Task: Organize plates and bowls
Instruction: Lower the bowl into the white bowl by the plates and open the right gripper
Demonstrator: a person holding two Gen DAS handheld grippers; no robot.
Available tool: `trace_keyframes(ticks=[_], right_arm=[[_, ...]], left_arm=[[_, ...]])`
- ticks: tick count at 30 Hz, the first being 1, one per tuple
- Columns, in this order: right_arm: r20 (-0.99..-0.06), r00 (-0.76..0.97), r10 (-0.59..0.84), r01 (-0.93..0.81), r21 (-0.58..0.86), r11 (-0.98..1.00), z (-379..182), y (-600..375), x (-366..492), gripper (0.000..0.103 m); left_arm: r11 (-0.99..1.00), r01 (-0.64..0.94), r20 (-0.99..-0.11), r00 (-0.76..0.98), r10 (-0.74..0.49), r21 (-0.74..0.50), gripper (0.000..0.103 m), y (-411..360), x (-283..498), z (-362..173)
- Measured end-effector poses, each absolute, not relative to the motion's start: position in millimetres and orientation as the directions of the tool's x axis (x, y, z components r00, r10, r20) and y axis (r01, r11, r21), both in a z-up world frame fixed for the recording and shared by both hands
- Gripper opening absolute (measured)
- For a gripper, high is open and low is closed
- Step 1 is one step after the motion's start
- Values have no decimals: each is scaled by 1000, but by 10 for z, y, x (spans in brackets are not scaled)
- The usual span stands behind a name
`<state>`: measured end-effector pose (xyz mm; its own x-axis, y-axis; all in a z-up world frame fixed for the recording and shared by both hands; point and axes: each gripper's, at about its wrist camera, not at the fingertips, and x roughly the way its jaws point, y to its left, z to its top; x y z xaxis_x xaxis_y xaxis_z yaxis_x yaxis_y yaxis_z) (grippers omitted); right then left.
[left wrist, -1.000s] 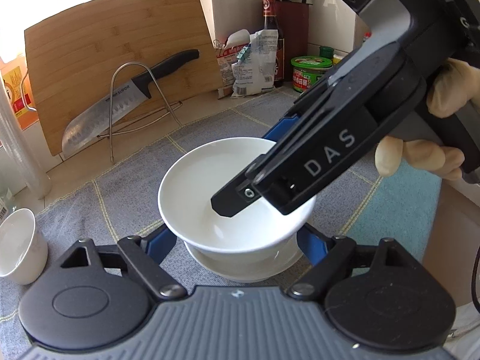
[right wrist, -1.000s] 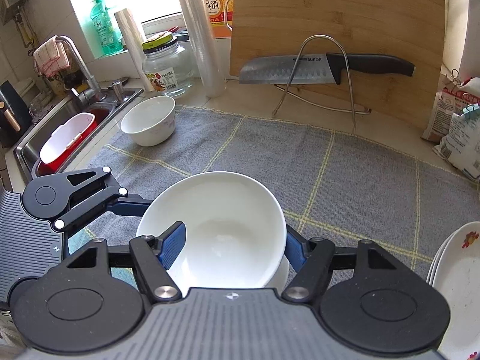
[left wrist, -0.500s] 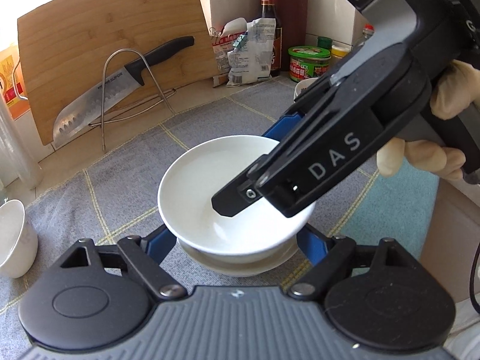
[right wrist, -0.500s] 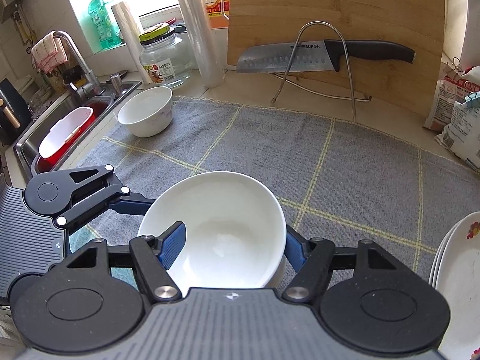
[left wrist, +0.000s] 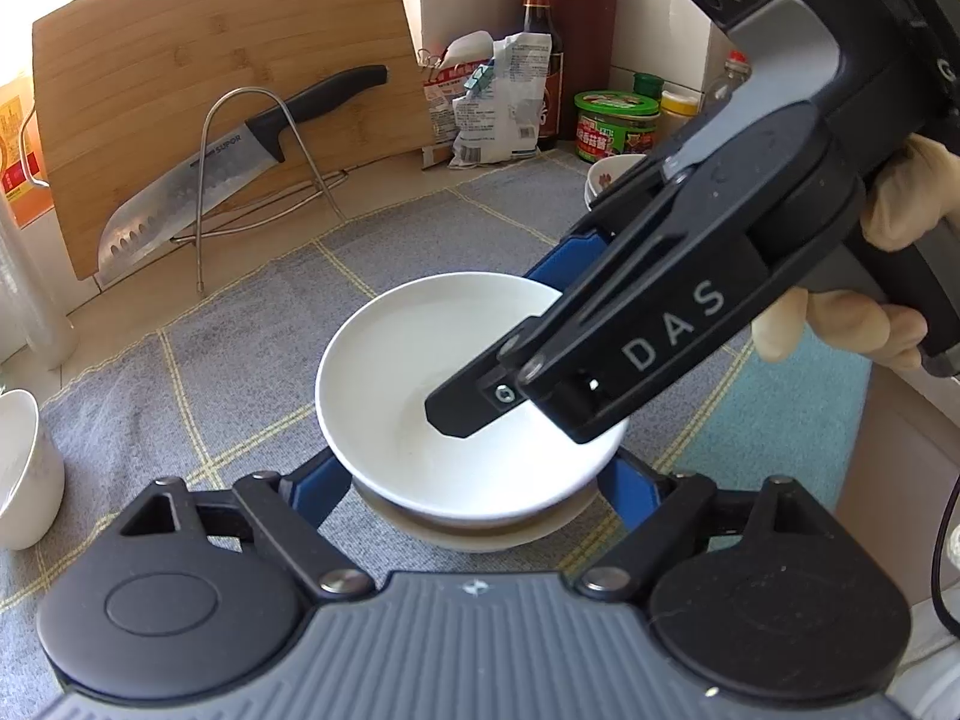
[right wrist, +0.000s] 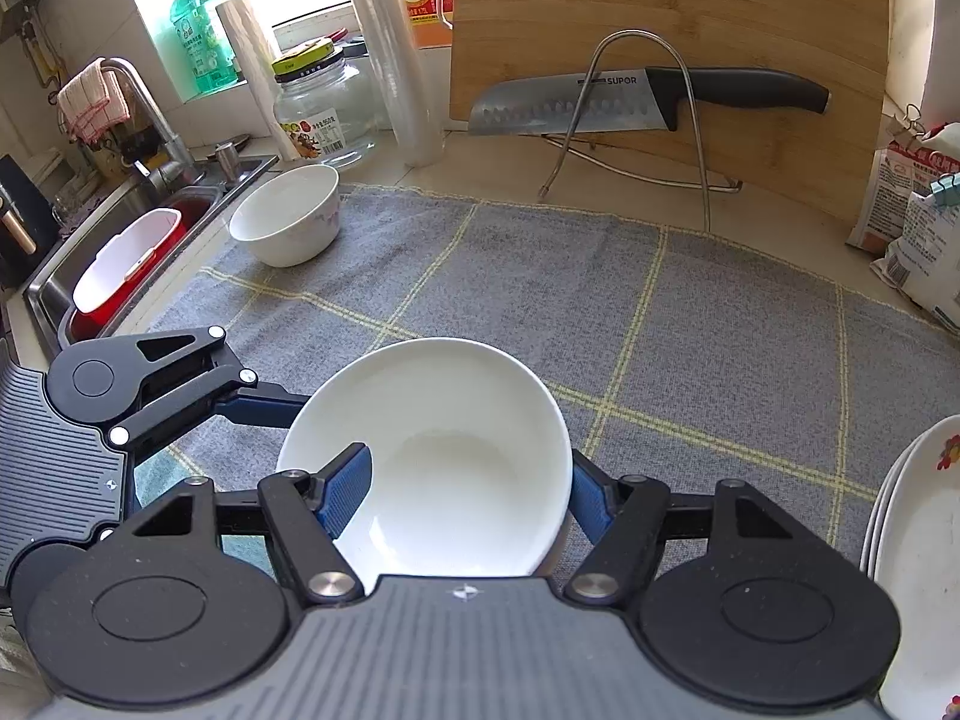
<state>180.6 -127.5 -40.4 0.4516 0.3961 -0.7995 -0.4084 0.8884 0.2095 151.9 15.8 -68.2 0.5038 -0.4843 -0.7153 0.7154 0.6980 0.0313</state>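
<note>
As the left gripper (left wrist: pixel 474 480) spreads its blue fingers (left wrist: pixel 318 489) off the lower bowl (left wrist: pixel 474 531), the right gripper (right wrist: pixel 468 489) pinches the glossy white ceramic bowl (left wrist: pixel 444 384) by its near wall, one finger inside. The camera has swung since a second ago; the bowls have not shifted. Nesting appears complete, release pending.

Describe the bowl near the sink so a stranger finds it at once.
Start at the steel sink on the left. On the grey mat's corner beside it stands a white bowl. It stands alone, deeper than the shallow bowl in the grippers.

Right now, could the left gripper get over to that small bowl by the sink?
Probably yes. The left gripper straddles the stacked bowl, its jaws opening, and only bare grey mat lies between it and the small bowl.
</note>
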Motion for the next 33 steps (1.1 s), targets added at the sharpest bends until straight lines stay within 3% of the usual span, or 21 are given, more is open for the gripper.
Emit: trace_keyframes(ticks=[4,15,33], right_arm=[[-799,453,396,-413,206,887,-394,-1278,1797,75],[-782,483,395,-428,183,885,-317,-1249,1774,98],[-751,544,375,-416,147,897,-175,-1222,1726,103]], left_arm=[[698,716,-716,500,-487,26,90,170,1538,-689],[684,725,-694,534,-483,81,96,209,1452,-625],[735,674,-638,598,-485,73,97,501,1335,-446]])
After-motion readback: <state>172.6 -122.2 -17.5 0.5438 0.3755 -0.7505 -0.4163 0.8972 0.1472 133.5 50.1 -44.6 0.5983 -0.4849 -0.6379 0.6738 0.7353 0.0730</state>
